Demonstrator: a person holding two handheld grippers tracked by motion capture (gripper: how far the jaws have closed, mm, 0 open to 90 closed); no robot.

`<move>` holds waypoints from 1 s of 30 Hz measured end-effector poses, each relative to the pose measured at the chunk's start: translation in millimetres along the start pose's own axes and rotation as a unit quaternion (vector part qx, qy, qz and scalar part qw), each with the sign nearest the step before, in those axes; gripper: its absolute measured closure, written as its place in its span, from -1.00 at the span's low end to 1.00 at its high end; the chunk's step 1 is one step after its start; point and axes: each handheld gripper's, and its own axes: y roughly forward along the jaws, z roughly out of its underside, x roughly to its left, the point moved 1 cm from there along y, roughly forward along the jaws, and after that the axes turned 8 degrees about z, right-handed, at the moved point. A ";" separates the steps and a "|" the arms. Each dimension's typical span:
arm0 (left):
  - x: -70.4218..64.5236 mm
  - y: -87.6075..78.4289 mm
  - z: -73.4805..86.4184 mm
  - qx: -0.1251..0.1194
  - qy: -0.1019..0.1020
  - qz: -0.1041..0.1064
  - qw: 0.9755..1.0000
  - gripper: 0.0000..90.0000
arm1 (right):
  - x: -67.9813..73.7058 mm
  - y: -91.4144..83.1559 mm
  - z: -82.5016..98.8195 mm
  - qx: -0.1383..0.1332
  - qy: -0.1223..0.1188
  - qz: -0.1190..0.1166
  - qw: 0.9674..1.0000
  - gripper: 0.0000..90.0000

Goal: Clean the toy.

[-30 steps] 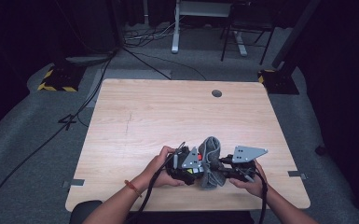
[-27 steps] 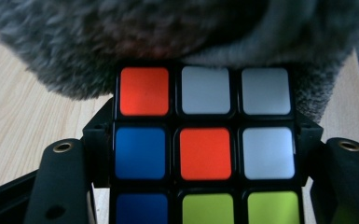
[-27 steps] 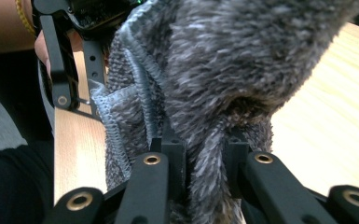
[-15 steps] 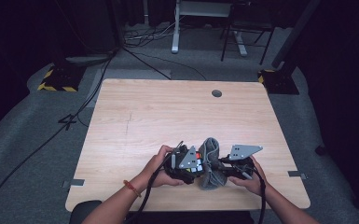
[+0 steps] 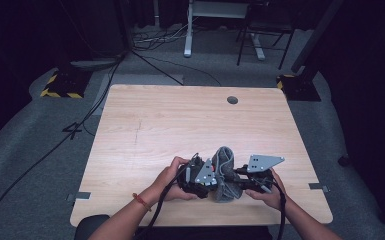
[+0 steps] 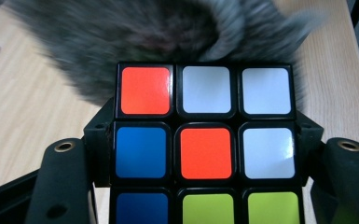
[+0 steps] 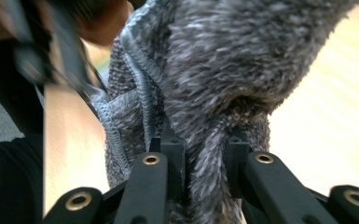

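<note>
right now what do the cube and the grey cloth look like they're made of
Cube: likely hard plastic, glossy; black frame, smooth coloured tiles with light glare on them. Grey cloth: looks like soft fuzzy microfibre or terry, matte, with a stitched hem; it bunches where the right gripper pinches it.

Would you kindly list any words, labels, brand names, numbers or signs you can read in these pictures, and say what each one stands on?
None: no readable text in these pictures.
The puzzle cube in the left gripper has plain coloured stickers with no print.
The grey cloth in the right gripper bears no visible tag.
The yellow-and-black striped plate on the floor is a pattern, not lettering.
</note>
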 end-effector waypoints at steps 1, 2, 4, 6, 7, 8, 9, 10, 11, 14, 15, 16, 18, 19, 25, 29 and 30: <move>-0.2 0.7 -0.4 0.003 0.001 -0.001 1.000 -0.26 | 3.6 -0.6 -3.1 0.000 -0.009 0.006 1.000 0.70; 0.0 0.7 -0.1 0.001 -0.002 -0.001 1.000 -0.26 | 5.5 -0.8 -4.9 -0.002 -0.012 0.009 1.000 0.70; 0.5 -0.2 0.4 -0.004 -0.005 0.001 1.000 -0.26 | 3.5 -0.9 -5.5 -0.008 -0.001 0.004 1.000 0.71; 0.0 -1.7 0.0 -0.009 -0.004 0.006 1.000 -0.26 | 1.1 0.9 -5.2 -0.005 -0.002 0.009 1.000 0.71; -0.1 -2.4 -0.1 -0.013 -0.006 0.009 1.000 -0.26 | 0.3 1.7 -5.0 -0.002 -0.004 0.013 1.000 0.71; -0.2 -3.1 -0.4 -0.017 -0.006 0.012 1.000 -0.26 | -1.4 3.0 -4.2 0.004 -0.007 0.020 1.000 0.71; -0.1 -4.3 -0.9 -0.021 -0.005 0.012 1.000 -0.26 | -3.9 4.6 -2.5 0.009 -0.001 0.023 1.000 0.71; 0.3 -5.7 -1.2 -0.026 -0.006 0.014 1.000 -0.26 | -6.3 6.1 0.1 0.013 0.008 0.021 1.000 0.71; 0.6 -7.6 -1.2 -0.033 -0.005 0.016 0.999 -0.26 | -8.3 7.7 2.9 0.020 0.011 0.023 0.999 0.71; 1.0 -12.3 -1.9 -0.048 -0.008 0.015 0.999 -0.26 | -11.9 11.7 11.2 0.037 0.020 0.020 0.999 0.71; 0.9 -14.0 -2.3 -0.053 -0.006 0.014 0.998 -0.26 | -12.0 13.0 13.4 0.043 0.018 0.020 0.999 0.71; 0.9 -15.3 -2.9 -0.057 -0.007 0.014 0.998 -0.26 | -11.7 14.0 15.0 0.047 0.018 0.016 0.999 0.70; 0.8 -17.3 -3.3 -0.061 -0.004 0.013 0.998 -0.26 | -10.7 15.7 16.6 0.052 0.018 0.012 0.998 0.70; 0.8 -18.0 -3.2 -0.065 -0.006 0.015 0.998 -0.26 | -10.2 16.2 16.9 0.051 0.019 0.008 0.998 0.70; 1.2 -18.2 -3.1 -0.069 -0.006 0.013 0.998 -0.26 | -9.6 16.8 17.8 0.050 0.033 -0.014 0.998 0.70; 2.6 -18.9 -1.7 -0.077 -0.007 0.015 0.997 -0.27 | -8.5 13.9 16.5 0.030 0.037 -0.032 0.998 0.70; 2.7 -18.2 -1.2 -0.077 -0.011 0.017 0.997 -0.27 | -8.8 12.9 16.3 0.028 0.039 -0.033 0.998 0.70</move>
